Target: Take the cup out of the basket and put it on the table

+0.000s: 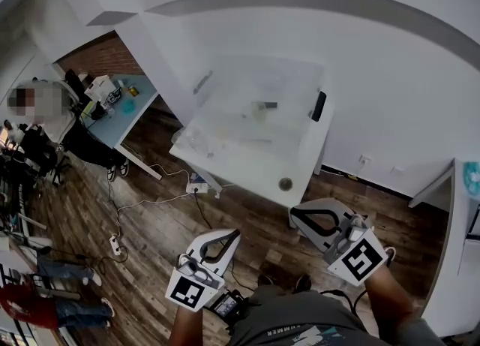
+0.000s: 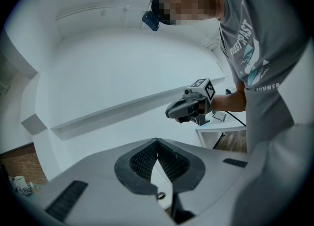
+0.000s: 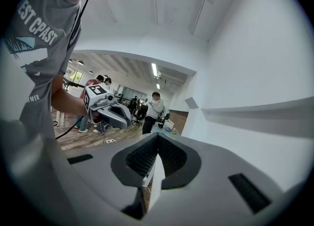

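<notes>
A clear plastic basket (image 1: 225,93) stands on the white table (image 1: 247,164), washed out by glare. A small pale shape inside it (image 1: 260,113) may be the cup; I cannot tell. Both grippers hang low by the person's body, well short of the table's near edge. My left gripper (image 1: 235,233) is shut on nothing, its ribbed tips meeting in the left gripper view (image 2: 157,142). My right gripper (image 1: 294,213) is also shut and empty (image 3: 158,138). Each shows in the other's view: the right gripper (image 2: 170,113) and the left gripper (image 3: 128,122).
A black object (image 1: 319,106) sits at the table's right edge and a round grommet (image 1: 285,184) near its front. Cables and a power strip (image 1: 115,244) lie on the wood floor. A blue desk (image 1: 124,115) with clutter and several people stand to the left.
</notes>
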Tool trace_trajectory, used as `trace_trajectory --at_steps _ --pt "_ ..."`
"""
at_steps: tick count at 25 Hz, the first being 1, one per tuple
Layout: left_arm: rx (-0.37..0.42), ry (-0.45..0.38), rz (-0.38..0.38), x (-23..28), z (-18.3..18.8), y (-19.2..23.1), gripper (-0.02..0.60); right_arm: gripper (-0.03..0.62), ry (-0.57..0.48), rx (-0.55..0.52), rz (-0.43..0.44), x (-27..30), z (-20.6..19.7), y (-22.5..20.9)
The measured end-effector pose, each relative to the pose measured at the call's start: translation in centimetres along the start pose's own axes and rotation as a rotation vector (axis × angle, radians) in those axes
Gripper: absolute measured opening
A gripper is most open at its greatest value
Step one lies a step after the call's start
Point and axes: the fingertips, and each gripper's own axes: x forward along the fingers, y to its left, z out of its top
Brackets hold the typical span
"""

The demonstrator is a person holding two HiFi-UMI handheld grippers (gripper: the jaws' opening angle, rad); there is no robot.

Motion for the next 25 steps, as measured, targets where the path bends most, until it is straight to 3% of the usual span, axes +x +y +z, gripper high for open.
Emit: trace_trajectory --at_steps 6,10,13,25 --pt "-0.081 -0.099 0.033 1.2 -0.3 3.2 0.009 0.012 0.014 0.012 -0.011 2.3 -1.0 -1.7" --pt "-0.047 -0.081 -0.001 1.5 -1.7 5.9 0.009 0.012 0.047 0.024 -0.030 4.3 -1.2 -2.6" --pt "-0.080 -0.148 0.006 1.9 -1.5 8.4 0.009 0.012 0.053 0.005 -0.056 6.0 -0.8 -3.9" --pt "0.006 -0.140 -0.111 3.7 -5.0 14.9 0.009 0.012 0.111 -0.018 -0.130 12.4 -0.5 -7.3"
